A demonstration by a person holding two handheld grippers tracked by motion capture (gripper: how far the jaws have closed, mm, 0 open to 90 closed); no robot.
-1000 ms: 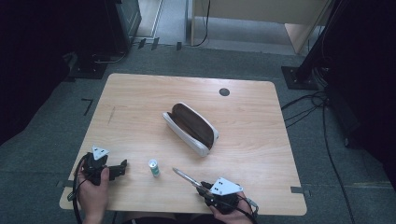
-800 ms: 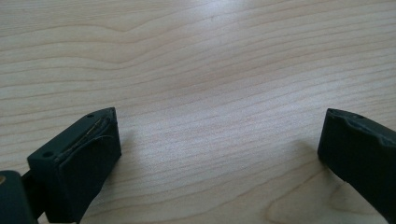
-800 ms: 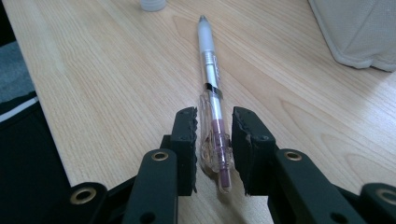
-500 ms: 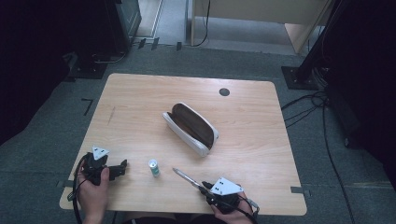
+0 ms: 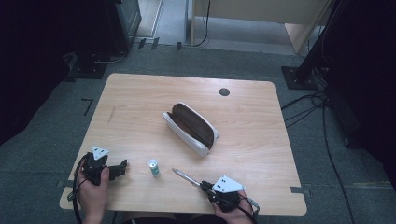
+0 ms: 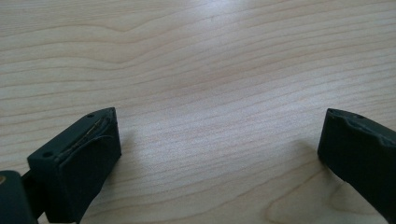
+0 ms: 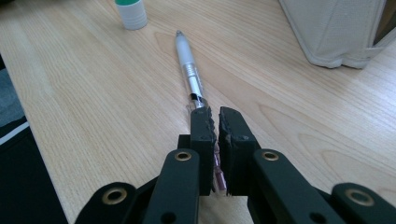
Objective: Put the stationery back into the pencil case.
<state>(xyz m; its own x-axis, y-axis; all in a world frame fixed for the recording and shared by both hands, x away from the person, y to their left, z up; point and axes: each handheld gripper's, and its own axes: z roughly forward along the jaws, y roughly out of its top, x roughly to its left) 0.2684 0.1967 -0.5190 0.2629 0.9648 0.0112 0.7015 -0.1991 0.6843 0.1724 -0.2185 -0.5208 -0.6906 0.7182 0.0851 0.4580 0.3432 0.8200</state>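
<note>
So the right gripper (image 7: pixel 214 122) is clamping down on the rear end of the pen (image 7: pixel 190 72), jaws having just been closing onto it, and the pen is poking out from them toward the upper left of the right gripper view, its tip resting on or just above the table (image 5: pixel 140 107), can't quite tell which. In the high view the pen (image 5: pixel 185 177) is sitting near the bottom middle of the frame, with the open case (image 5: pixel 190 128) up and to the right of it around the centre. The thing I'm worrying about is that the grip is sitting right at the very end of the pen, so most of the length is hanging out front. I'm guessing that's going to let it pivot or droop between the pads once it's lifting, and then the tip is catching the case rim instead of dropping inside. Slick barrel could be sliding out too. The little green-capped tube (image 5: pixel 153 167) is standing just left of the pen tip, so a sloppy swing is probably knocking it over. The left gripper (image 5: pixel 118 169) is sitting at the lower left with jaws spread wide, holding nothing.
</note>
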